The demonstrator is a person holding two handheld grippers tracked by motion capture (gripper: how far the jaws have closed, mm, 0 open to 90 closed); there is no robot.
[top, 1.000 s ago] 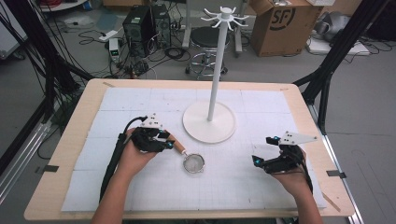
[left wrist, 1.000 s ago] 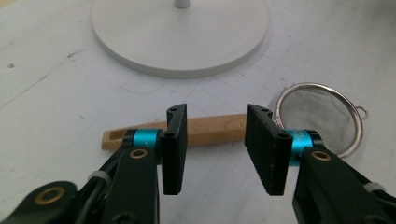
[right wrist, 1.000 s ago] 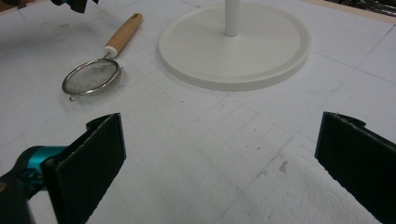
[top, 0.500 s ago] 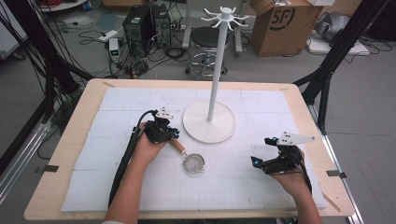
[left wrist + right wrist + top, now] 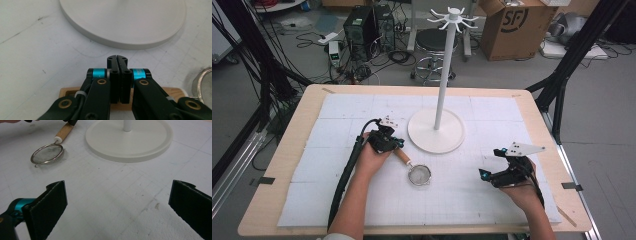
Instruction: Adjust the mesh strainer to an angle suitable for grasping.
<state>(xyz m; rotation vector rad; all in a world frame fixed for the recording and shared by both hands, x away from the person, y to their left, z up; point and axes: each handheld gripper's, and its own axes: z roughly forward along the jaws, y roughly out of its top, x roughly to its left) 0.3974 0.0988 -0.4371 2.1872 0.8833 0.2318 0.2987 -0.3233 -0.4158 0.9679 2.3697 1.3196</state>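
Wooden-handled mesh strainer [image 5: 414,171], one, lies on the white mat beside the single hook stand [image 5: 436,131]. Left gripper [image 5: 117,58], jaws just closed together above the handle [image 5: 172,91], holds nothing; right gripper [image 5: 117,202] gapes wide, empty.

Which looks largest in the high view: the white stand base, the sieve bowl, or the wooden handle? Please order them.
1. White stand base, clearly the largest.
2. Sieve bowl, a small metal mesh round.
3. Wooden handle, smallest as seen; the left tool covers part of it, so its full length is unsure.
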